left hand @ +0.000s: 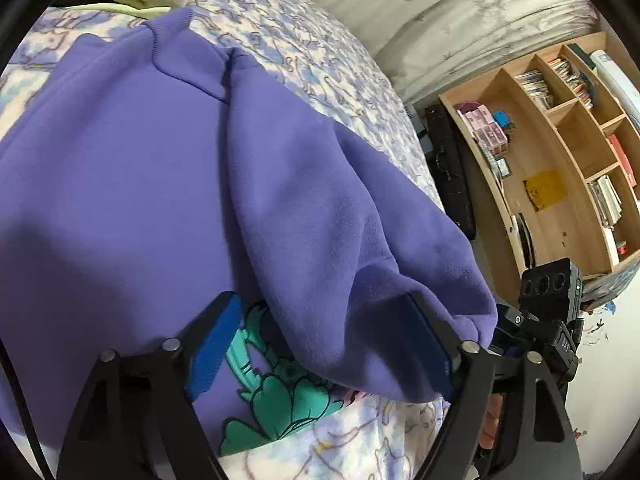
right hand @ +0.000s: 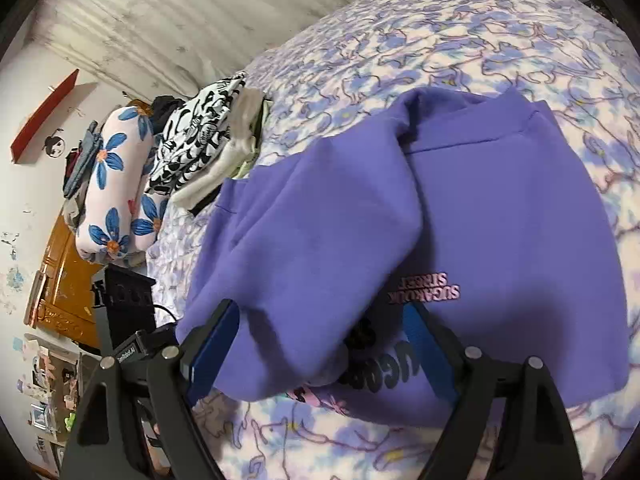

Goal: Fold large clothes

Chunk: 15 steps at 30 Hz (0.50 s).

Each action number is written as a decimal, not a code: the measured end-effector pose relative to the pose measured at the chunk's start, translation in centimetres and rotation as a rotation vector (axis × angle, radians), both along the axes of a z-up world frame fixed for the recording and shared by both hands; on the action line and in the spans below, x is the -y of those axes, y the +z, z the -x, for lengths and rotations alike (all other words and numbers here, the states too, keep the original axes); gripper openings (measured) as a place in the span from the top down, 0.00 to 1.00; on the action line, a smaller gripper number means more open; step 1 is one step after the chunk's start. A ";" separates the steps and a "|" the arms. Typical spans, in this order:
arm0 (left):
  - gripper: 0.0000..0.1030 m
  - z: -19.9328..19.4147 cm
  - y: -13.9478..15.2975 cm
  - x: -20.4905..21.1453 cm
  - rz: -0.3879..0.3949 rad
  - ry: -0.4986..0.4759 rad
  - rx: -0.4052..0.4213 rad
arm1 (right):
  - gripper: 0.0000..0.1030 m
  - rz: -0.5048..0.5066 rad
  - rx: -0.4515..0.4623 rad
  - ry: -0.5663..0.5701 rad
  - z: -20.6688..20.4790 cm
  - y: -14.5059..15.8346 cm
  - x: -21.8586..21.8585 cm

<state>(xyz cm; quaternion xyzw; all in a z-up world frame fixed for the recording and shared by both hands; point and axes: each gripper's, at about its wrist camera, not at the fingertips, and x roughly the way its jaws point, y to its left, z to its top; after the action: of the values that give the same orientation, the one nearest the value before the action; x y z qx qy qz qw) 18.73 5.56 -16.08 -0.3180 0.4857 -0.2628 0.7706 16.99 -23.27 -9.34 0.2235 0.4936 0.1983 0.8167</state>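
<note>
A purple sweatshirt (left hand: 140, 160) lies flat on the floral bedspread (left hand: 320, 52), with a green cartoon print (left hand: 280, 396) near its hem. One sleeve (left hand: 320, 220) is folded across the body. Its cuff end lies between the wide-apart blue pads of my left gripper (left hand: 320, 300), which is open. In the right wrist view the same sweatshirt (right hand: 500, 220) shows pink lettering (right hand: 428, 292). Its other sleeve (right hand: 312, 240) is folded inward and its end rests between the spread pads of my right gripper (right hand: 320, 306), also open. The two sleeves overlap at the middle.
A pile of folded clothes (right hand: 200, 136) and a blue-flowered pillow (right hand: 116, 184) sit at the bed's far left. A wooden bookshelf (left hand: 560, 152) and a black bag (left hand: 452, 176) stand beyond the bed's right edge. A pale curtain (left hand: 460, 12) hangs behind.
</note>
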 end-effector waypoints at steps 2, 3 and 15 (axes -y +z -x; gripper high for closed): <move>0.20 -0.2 -0.2 0.6 0.006 -0.008 0.008 | 0.19 0.008 0.015 0.007 -0.1 0.0 -0.3; 0.20 -0.3 -0.2 0.7 0.010 -0.008 0.011 | 0.24 0.019 0.026 0.011 -0.1 0.0 -0.6; 0.96 0.6 6.9 1.5 -0.268 0.100 0.223 | 0.83 0.032 0.131 0.018 1.1 0.4 -0.8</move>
<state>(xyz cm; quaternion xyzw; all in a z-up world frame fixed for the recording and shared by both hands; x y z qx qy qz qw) 18.11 4.07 -9.17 -0.2051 0.4117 -0.1908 0.8672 15.88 -22.49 -8.91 0.1924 0.4441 0.2118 0.8490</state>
